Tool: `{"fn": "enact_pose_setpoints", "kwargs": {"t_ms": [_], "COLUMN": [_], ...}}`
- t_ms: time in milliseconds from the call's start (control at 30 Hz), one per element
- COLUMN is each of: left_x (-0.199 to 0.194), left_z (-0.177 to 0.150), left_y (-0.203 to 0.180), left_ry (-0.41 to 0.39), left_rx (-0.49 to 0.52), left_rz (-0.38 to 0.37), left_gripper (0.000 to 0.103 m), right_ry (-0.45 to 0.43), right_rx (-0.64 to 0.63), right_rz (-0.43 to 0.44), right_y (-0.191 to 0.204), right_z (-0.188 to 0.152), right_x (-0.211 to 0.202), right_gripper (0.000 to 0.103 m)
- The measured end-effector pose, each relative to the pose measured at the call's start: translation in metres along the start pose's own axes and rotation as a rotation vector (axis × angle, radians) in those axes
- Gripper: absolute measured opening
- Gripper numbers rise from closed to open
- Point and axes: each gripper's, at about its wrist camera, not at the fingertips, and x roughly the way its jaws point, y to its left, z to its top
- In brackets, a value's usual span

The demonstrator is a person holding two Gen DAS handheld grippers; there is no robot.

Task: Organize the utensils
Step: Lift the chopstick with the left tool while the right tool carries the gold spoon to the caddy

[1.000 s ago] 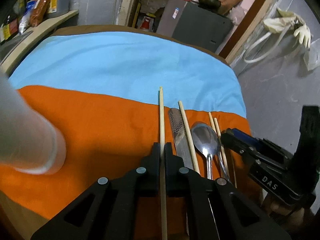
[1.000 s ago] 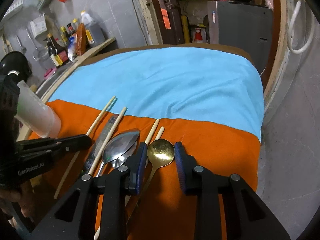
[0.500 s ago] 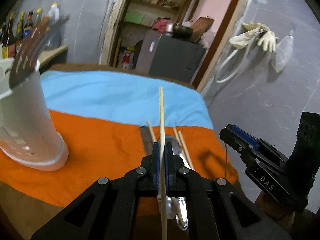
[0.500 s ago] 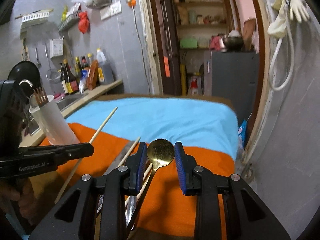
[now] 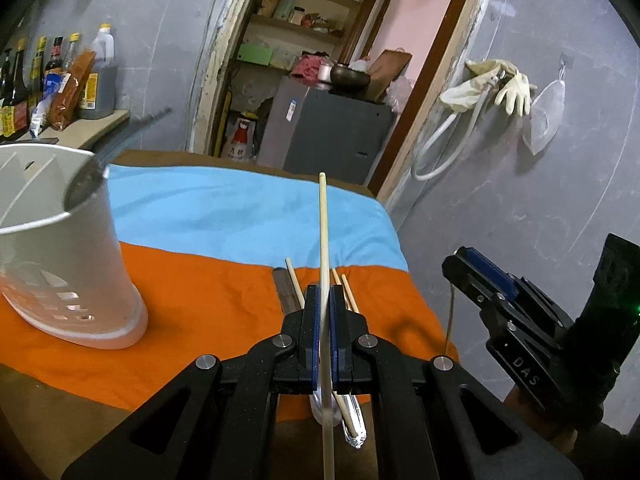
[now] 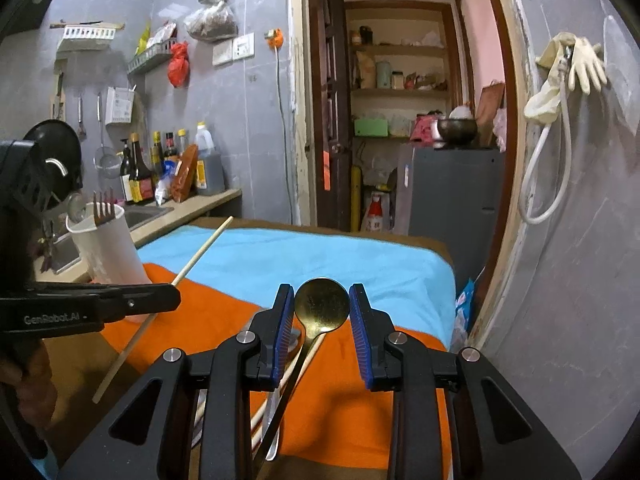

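Observation:
My left gripper (image 5: 325,300) is shut on a wooden chopstick (image 5: 323,232) and holds it in the air above the orange cloth (image 5: 208,300); the chopstick also shows in the right wrist view (image 6: 200,256). The white perforated utensil holder (image 5: 68,248) stands to its left with a fork (image 6: 103,208) in it. My right gripper (image 6: 322,312) has its jaws on either side of a gold spoon (image 6: 322,308), lifted off the cloth. More chopsticks (image 5: 294,284), a knife (image 5: 285,292) and a steel spoon lie on the cloth below.
A blue cloth (image 5: 248,212) covers the far part of the table. A counter with bottles (image 6: 168,168) and a sink is at the left. A grey cabinet (image 6: 452,196) and a wall with a hose and gloves (image 6: 568,76) are at the right.
Both grippers have risen from the cloth, the left with the chopstick, the right with the gold spoon. The utensil holder now looms closer on the left.

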Motion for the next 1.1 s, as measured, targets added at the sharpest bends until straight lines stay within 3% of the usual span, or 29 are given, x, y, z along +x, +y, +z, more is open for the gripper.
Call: {"fn": "enact_pose_setpoints", "kwargs": {"t_ms": [400, 700, 867, 1100], "left_x": [-0.03, -0.089, -0.123, -0.157], "left_z": [0.015, 0.063, 0.1, 0.127], "left_y": [0.006, 0.013, 0.049, 0.134], "left_ry": [-0.103, -0.255, -0.351, -0.479], "left_rx": [-0.012, -0.01, -0.023, -0.072], "left_rz": [-0.035, -0.085, -0.072, 0.038], "left_gripper": [0.002, 0.002, 0.002, 0.002], "right_ry": [-0.091, -0.217, -0.304, -0.414], "right_rx": [-0.084, -0.091, -0.076, -0.022], "right_rz": [-0.039, -0.006, 0.034, 0.108], "right_y": [0.022, 0.047, 0.071, 0.117], "right_z": [0.021, 0.074, 0.113, 0.158], "right_x": [-0.019, -0.042, -0.047, -0.032], "right_gripper": [0.026, 0.026, 0.026, 0.026]}}
